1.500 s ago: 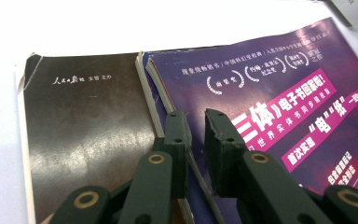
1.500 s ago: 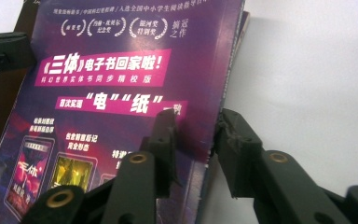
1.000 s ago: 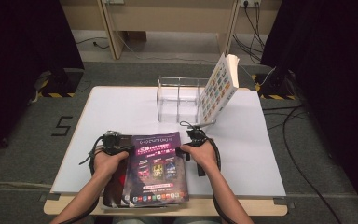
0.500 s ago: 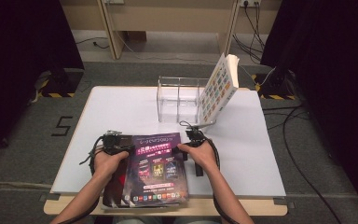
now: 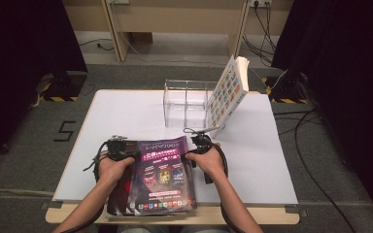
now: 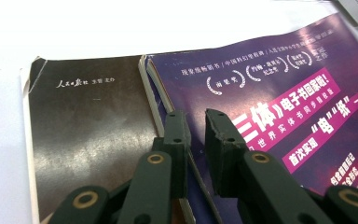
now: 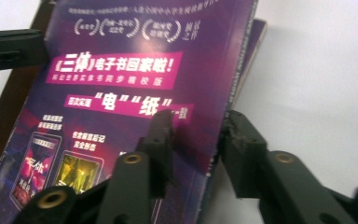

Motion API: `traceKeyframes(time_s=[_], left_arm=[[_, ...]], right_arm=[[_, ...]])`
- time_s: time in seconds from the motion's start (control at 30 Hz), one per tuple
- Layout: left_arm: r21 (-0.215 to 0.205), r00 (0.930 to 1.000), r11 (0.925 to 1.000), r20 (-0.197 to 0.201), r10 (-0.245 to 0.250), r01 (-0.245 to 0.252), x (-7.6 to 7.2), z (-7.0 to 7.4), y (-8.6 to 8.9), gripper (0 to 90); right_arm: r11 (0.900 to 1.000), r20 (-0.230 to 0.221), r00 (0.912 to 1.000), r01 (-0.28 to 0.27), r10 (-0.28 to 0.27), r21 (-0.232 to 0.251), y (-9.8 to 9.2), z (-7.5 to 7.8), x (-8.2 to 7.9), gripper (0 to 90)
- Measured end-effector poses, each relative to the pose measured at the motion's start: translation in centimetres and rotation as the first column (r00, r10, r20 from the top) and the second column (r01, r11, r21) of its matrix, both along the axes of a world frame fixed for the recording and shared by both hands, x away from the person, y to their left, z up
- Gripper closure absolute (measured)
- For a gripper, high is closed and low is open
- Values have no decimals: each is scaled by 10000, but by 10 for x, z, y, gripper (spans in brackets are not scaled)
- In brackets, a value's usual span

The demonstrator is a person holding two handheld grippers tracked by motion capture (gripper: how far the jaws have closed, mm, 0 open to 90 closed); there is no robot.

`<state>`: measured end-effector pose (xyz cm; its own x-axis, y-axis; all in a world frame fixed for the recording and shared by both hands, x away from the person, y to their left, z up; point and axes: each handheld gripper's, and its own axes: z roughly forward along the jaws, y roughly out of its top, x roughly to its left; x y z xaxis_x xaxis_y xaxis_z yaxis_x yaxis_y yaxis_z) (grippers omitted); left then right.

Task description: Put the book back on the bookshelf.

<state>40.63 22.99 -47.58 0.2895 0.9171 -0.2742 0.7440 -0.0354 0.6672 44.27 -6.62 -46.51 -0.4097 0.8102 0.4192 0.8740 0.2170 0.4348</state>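
Item: purple magazine [image 5: 162, 174], glossy cover with white and pink Chinese lettering and small product panels, lying at the lower centre of the high view on the near edge of the white table [image 5: 126, 111], partly over a dark brown book [image 6: 88, 126] whose torn top corner we see at the left of the left gripper view. We hold the left gripper [image 5: 118, 148] at the magazine's upper left corner; its fingers [image 6: 177, 140] stand narrowly apart astride the cover's left edge, and we cannot tell whether they pinch it. The right gripper [image 5: 200, 144] sits at the upper right corner, fingers [image 7: 161, 135] about half open with the magazine's right edge between them; its jaws have just been closing after a brief widening. Against the earlier frame, magazine and both hands keep their places.
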Motion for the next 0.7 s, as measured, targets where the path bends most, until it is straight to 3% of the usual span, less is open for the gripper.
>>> traceKeyframes(time_s=[0.1,0.2,0.27,0.37,0.4,0.47,0.7], left_arm=[[-8,10000,10000,33,65,-65,0,0,0,783],[-109,9999,9999,92,71,-70,0,-1,0,782],[-307,10000,9995,84,-10,13,1,-1,-1,784],[-195,9999,9998,98,-75,77,0,-2,-4,773],[-180,9999,9998,103,-96,97,-1,-2,-4,766],[-312,10000,9995,58,-48,50,0,-3,-3,761],[-65,9997,10000,228,-39,40,-2,-2,-5,746]], right_arm=[[9987,543,9978,-408,391,304,-1,7,-1,720],[9961,444,9974,-599,570,651,1,11,-1,719],[9904,50,9971,-763,762,1153,6,9,0,710],[9939,182,9956,-933,924,584,14,2,-2,730],[9952,-47,9973,-733,738,648,14,1,-3,734],[9935,-39,9971,-750,756,852,11,1,-1,741],[9947,32,9984,-573,572,853,11,9,-3,768]])
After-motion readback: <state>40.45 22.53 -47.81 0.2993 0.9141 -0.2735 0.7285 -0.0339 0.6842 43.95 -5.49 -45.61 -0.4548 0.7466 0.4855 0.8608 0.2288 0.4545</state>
